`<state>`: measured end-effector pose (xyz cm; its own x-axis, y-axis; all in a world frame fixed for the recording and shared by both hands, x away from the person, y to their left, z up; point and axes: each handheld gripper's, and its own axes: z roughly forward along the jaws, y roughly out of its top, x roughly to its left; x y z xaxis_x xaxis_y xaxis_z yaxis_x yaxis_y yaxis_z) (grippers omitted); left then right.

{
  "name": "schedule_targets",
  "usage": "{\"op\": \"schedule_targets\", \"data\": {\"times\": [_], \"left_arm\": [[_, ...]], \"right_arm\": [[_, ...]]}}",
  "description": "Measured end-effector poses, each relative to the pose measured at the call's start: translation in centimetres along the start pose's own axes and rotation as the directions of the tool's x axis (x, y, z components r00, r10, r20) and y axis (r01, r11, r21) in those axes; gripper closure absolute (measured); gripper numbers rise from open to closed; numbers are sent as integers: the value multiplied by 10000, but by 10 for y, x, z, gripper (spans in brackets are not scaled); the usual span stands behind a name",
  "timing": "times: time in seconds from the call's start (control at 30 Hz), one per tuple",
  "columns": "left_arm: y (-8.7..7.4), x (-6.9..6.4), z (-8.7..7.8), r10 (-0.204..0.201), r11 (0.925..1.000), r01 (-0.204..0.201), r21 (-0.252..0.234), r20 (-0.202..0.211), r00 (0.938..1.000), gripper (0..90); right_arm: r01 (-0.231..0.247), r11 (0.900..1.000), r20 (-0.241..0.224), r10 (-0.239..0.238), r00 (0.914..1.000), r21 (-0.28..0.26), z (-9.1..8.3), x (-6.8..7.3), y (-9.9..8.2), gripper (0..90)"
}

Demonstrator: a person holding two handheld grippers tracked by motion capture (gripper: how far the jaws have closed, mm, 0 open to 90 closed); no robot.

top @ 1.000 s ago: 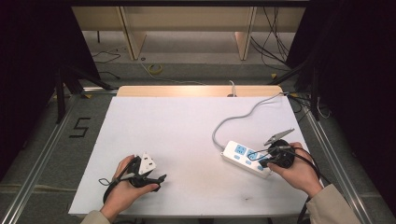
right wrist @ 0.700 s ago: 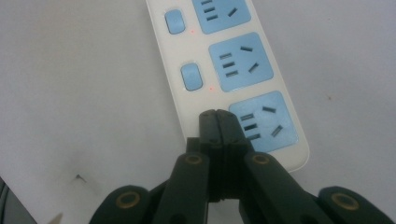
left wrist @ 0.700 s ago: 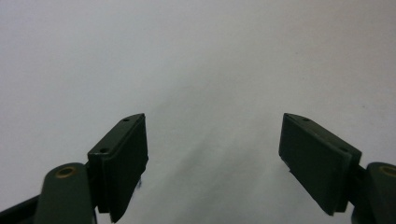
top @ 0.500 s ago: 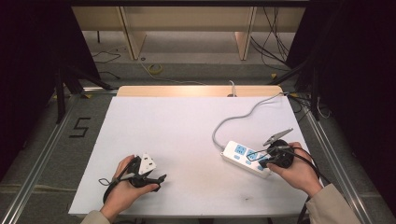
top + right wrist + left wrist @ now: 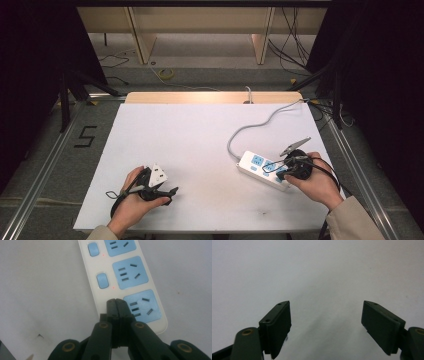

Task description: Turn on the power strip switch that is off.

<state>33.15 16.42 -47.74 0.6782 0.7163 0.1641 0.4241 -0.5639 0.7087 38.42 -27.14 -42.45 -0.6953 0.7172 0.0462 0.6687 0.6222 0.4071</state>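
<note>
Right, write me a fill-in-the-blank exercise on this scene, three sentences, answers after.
1. The right gripper has its jaws ____, with nothing between them, tips over the power strip.
2. The left gripper has its jaws ____ over the bare white table.
3. The sockets on the power strip are coloured ____.

Missing words: shut; open; blue

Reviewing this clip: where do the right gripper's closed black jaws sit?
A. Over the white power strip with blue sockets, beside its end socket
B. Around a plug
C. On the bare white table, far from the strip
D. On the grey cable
A: in the right gripper view the right gripper has its jaws shut together over the white power strip, where the end switch would be.
</note>
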Motion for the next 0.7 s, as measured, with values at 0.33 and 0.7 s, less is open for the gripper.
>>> {"op": "schedule_targets", "data": {"times": [0.33,0.7], "left_arm": [[0,0,0,-7,10000,7,3,-17,10000,237],[0,0,0,-5,10000,5,-7,-6,10000,237]], "right_arm": [[96,9999,11,-96,10000,141,3,1,2,900],[125,9996,0,-125,9999,252,5,1,3,900]]}}
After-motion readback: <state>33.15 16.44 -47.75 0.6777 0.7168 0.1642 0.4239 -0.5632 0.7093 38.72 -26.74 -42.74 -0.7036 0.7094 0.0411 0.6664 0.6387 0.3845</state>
